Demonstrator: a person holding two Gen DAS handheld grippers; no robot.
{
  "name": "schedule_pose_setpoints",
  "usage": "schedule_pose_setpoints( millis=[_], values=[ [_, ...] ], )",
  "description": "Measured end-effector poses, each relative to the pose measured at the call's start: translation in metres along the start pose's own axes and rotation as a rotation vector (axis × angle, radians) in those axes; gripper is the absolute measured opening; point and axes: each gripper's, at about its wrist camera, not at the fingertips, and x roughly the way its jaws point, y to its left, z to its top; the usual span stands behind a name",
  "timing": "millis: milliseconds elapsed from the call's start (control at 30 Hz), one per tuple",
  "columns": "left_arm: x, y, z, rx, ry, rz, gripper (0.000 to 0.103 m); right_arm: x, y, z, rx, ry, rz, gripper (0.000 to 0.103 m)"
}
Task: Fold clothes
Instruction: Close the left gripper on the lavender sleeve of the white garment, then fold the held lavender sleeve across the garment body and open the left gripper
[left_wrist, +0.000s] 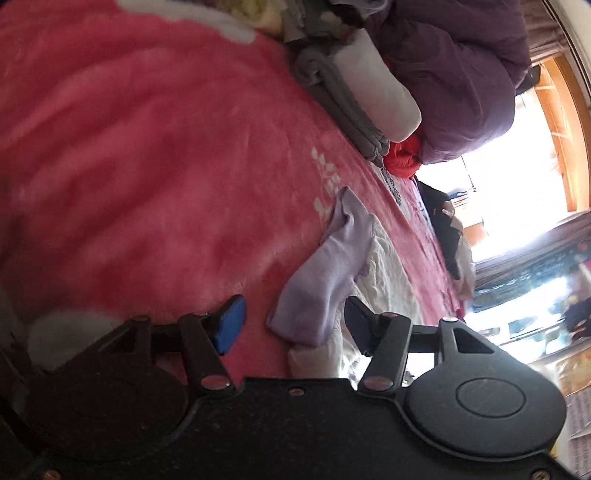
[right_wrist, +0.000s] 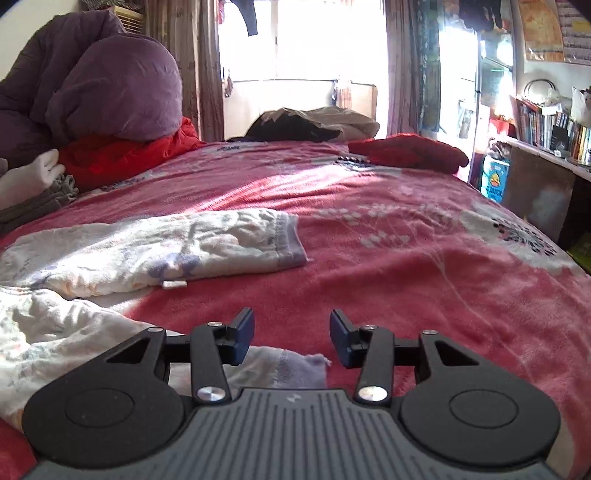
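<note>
A white floral garment with lilac cuffs (right_wrist: 155, 251) lies spread on the pink bedspread (right_wrist: 406, 266), one leg stretched right, the rest crumpled at the left. My right gripper (right_wrist: 291, 339) is open and empty, just above a lilac cuff (right_wrist: 295, 369) at the near edge. In the left wrist view the camera is rolled sideways; my left gripper (left_wrist: 295, 325) is open, its jaws either side of a lilac cuff (left_wrist: 325, 280) of the same white garment (left_wrist: 388, 273), not closed on it.
A purple duvet (right_wrist: 110, 88) with a red item (right_wrist: 122, 155) under it sits at the back left, beside folded grey and white clothes (right_wrist: 33, 192). A red garment (right_wrist: 406, 151) lies back right. A bookshelf (right_wrist: 546, 129) stands right of the bed.
</note>
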Motion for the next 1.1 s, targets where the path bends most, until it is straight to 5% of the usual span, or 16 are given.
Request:
schedule_pose_setpoints(
  millis=[167, 433, 500, 567, 733, 933, 1033, 1100],
  values=[
    [0.003, 0.005, -0.007, -0.141, 0.035, -0.049, 0.052, -0.010, 0.045, 0.000, -0.091, -0.017, 0.175, 0.046],
    [0.011, 0.007, -0.006, -0.238, -0.012, 0.008, 0.039, -0.018, 0.129, -0.025, -0.274, 0.028, 0.419, 0.046],
    [0.013, 0.009, -0.004, -0.234, -0.013, 0.019, 0.033, -0.019, 0.140, -0.034, -0.324, 0.037, 0.433, 0.046],
    [0.015, 0.008, -0.002, -0.191, -0.020, 0.026, 0.007, -0.020, 0.145, -0.039, -0.356, 0.039, 0.435, 0.046],
    [-0.013, -0.011, 0.009, -0.005, -0.147, 0.064, 0.000, -0.011, 0.137, -0.044, -0.343, 0.062, 0.416, 0.048],
    [-0.011, -0.004, 0.011, 0.029, -0.124, 0.087, 0.005, -0.012, 0.137, -0.045, -0.338, 0.058, 0.409, 0.050],
    [-0.019, -0.012, 0.007, 0.042, -0.184, 0.055, 0.053, -0.015, 0.135, -0.043, -0.320, 0.054, 0.414, 0.050],
    [-0.019, -0.019, 0.005, 0.070, -0.195, 0.024, 0.053, -0.017, 0.135, -0.043, -0.321, 0.046, 0.413, 0.050]
  ],
)
